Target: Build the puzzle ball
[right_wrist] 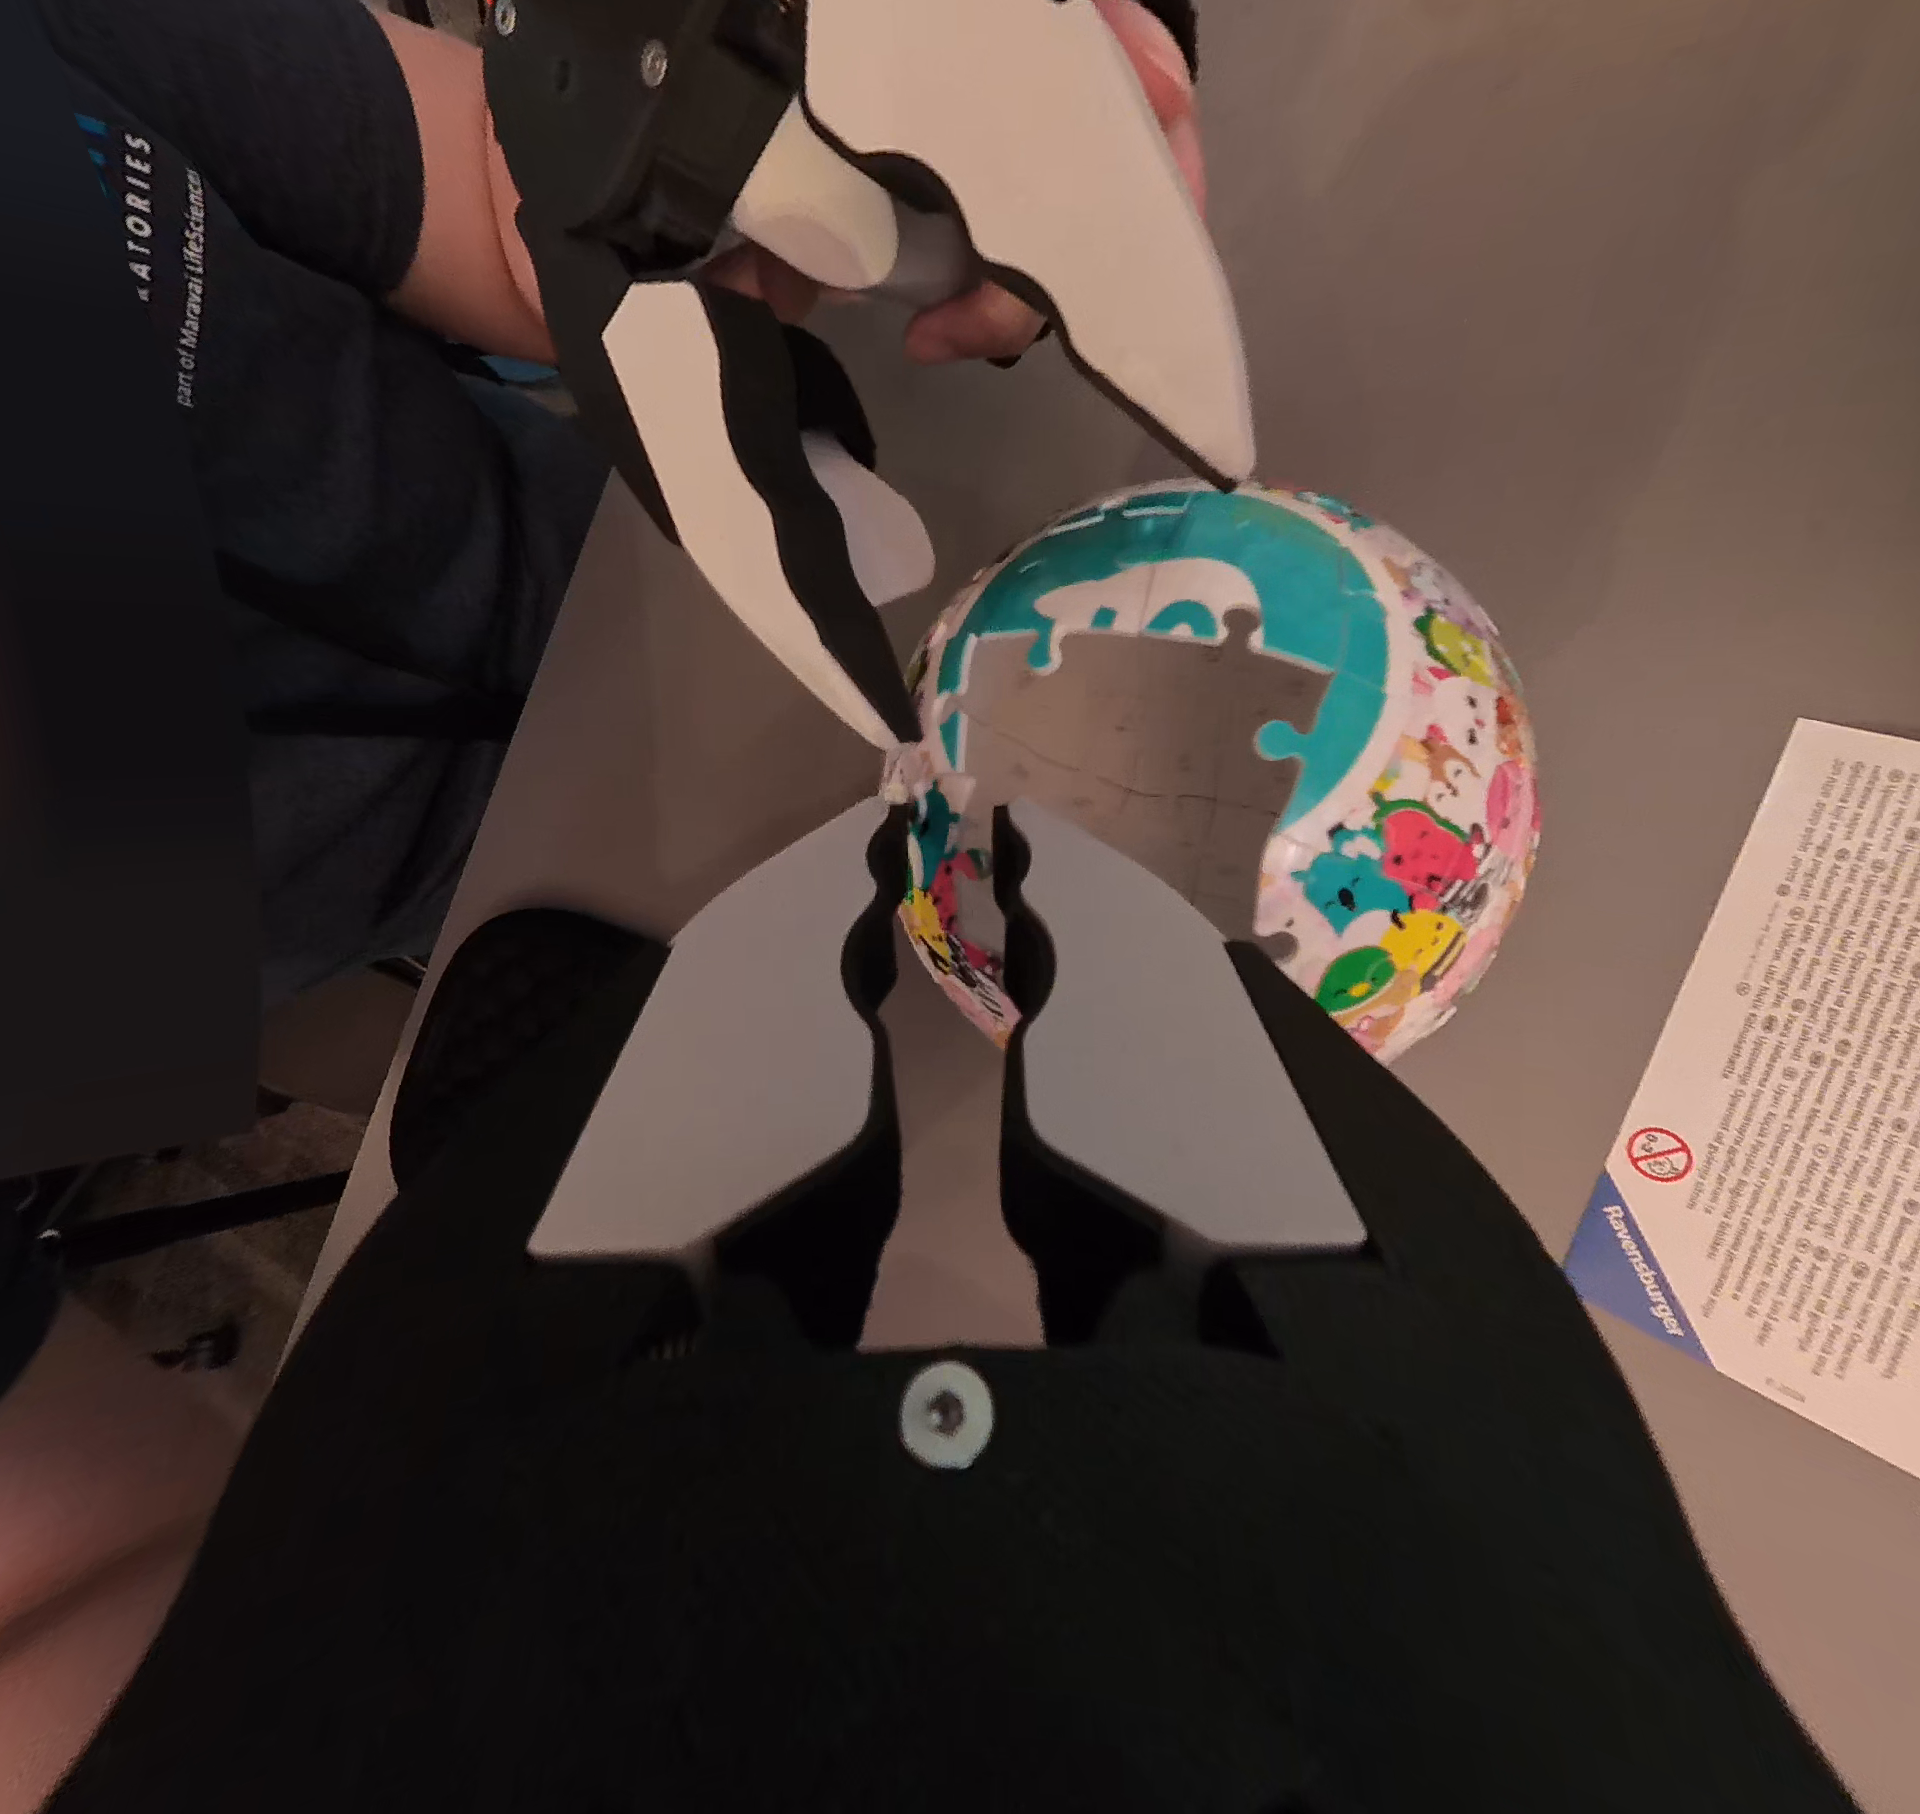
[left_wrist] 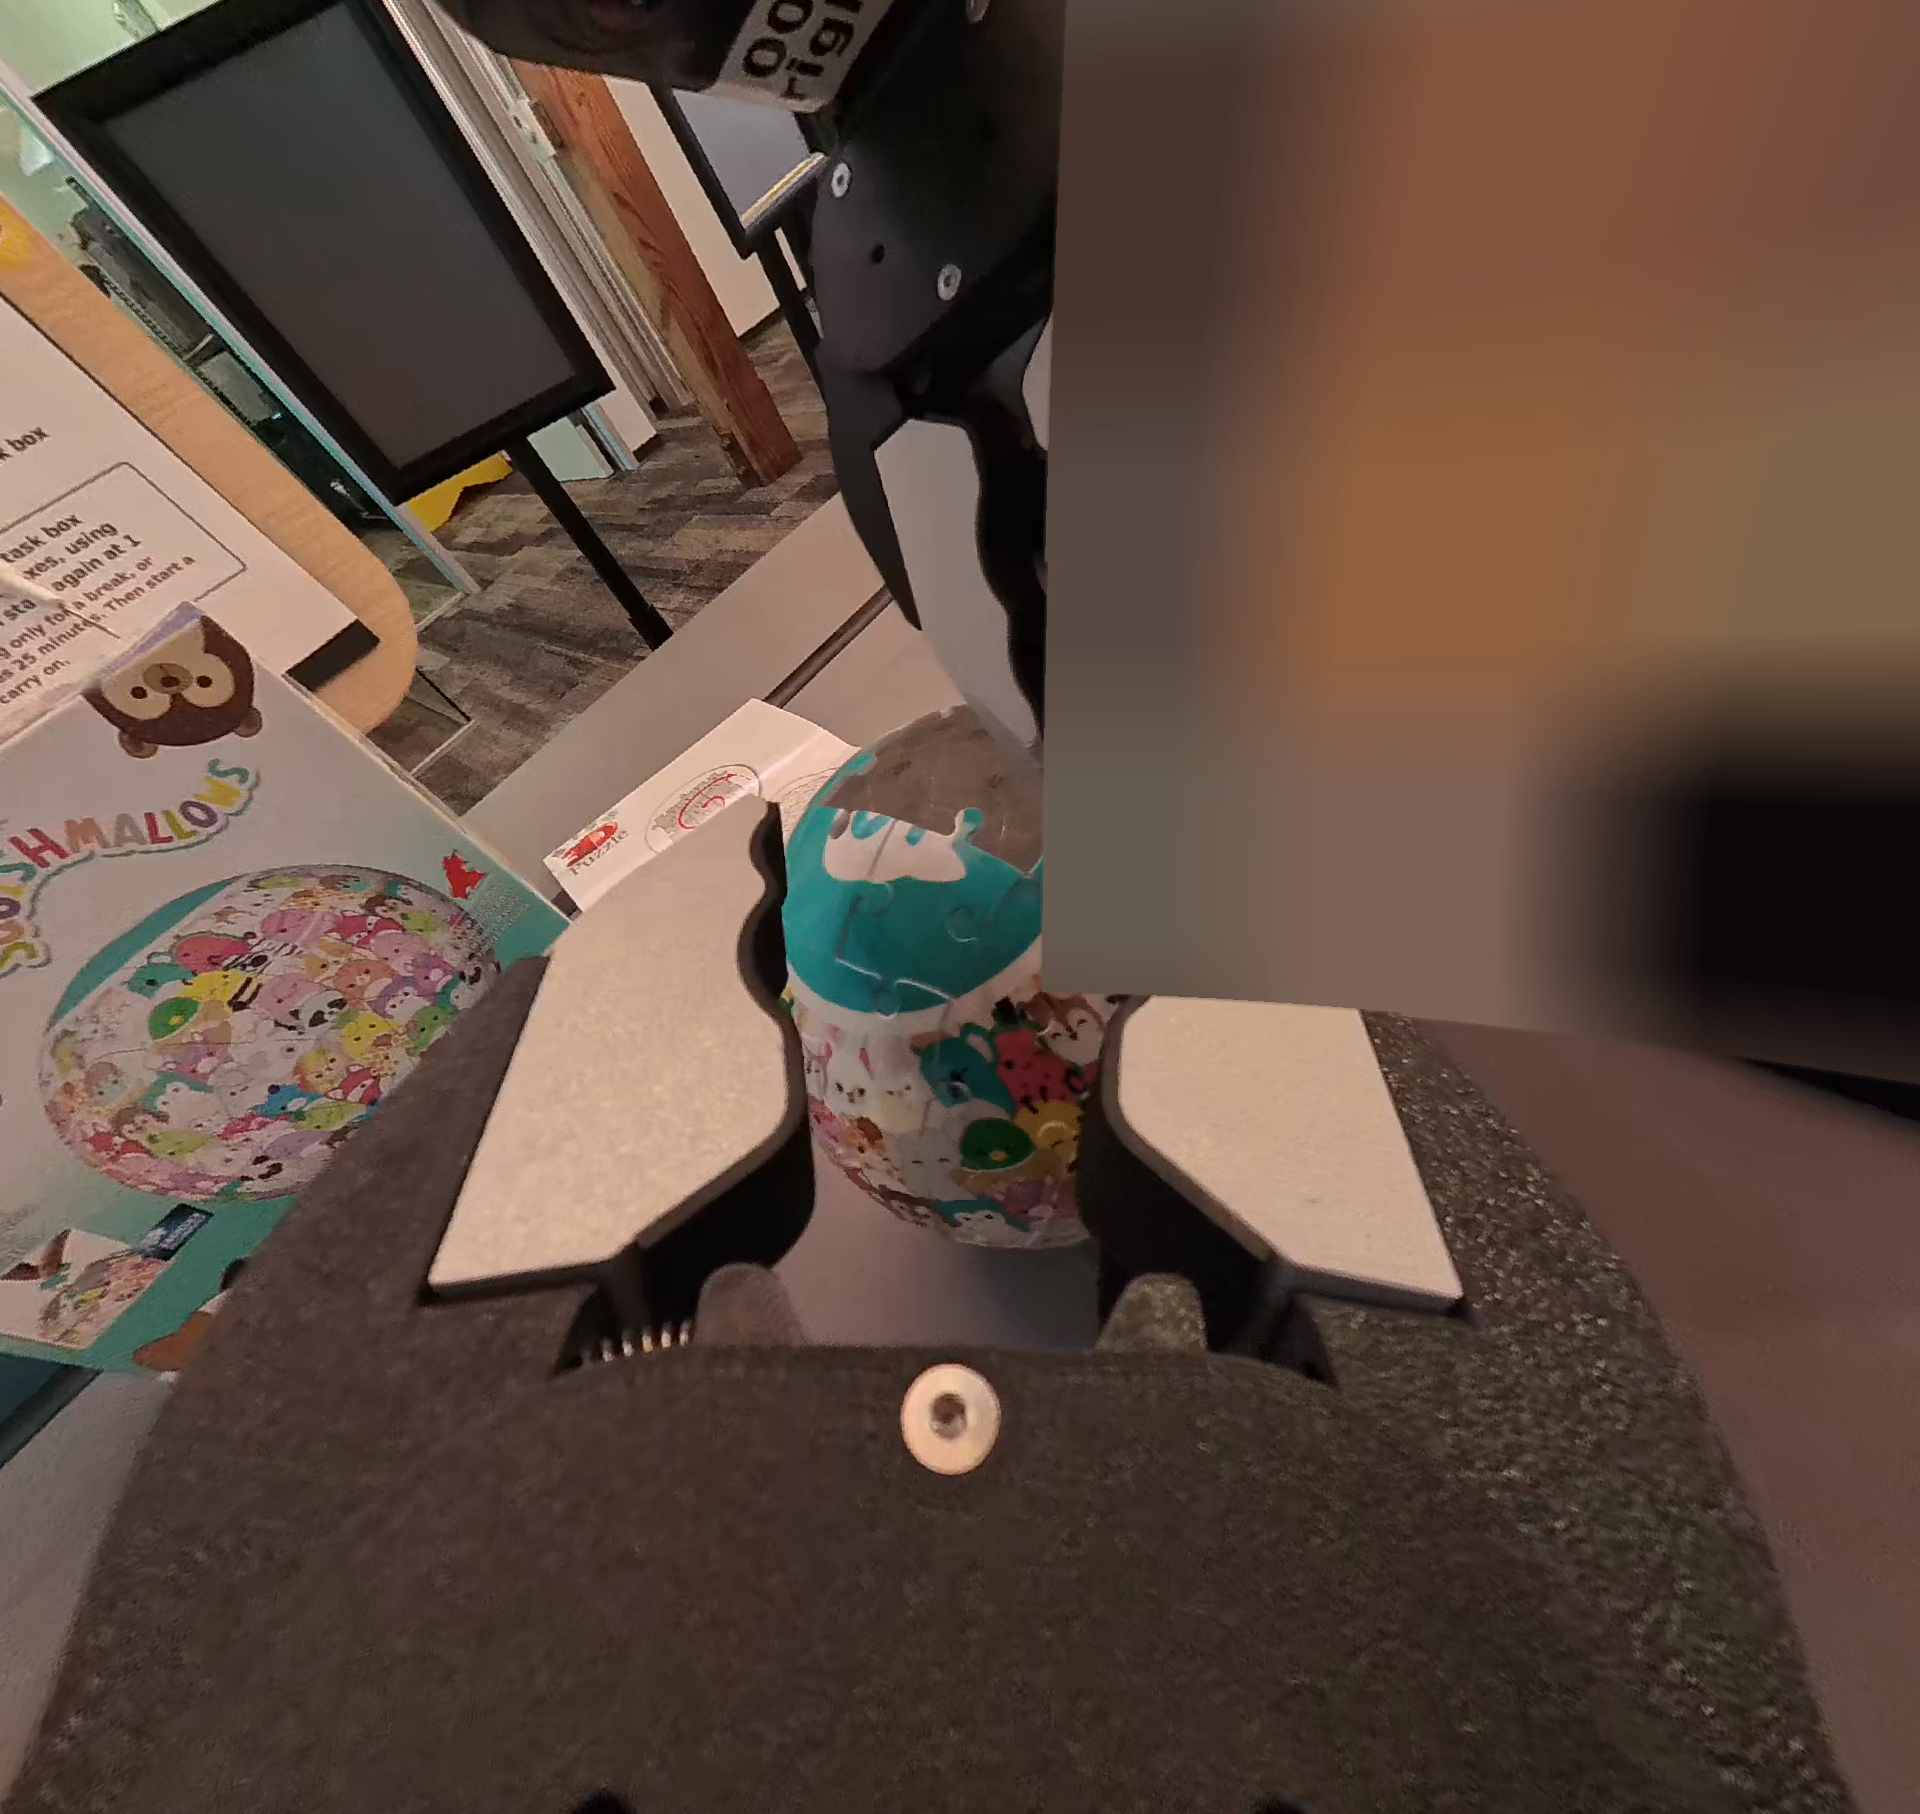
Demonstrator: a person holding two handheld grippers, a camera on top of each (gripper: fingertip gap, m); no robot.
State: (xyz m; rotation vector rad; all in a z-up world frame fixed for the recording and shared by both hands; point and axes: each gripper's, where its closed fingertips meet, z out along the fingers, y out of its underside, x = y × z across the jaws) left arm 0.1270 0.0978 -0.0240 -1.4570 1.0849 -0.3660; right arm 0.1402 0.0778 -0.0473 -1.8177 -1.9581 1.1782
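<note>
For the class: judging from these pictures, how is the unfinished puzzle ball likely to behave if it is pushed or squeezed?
The puzzle ball is round, so a push would probably roll it. The gap shows a hollow shell, so it is likely light. A hard squeeze near that open edge might pop pieces loose.

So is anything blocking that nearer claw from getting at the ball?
Nothing visible. The right claw is already at the puzzle ball, its tips by the rim of the hole, straddling a small piece. The left claw spans the ball.

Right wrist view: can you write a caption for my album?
Two tongs work at a colourful puzzle ball with a hole in it.
</note>
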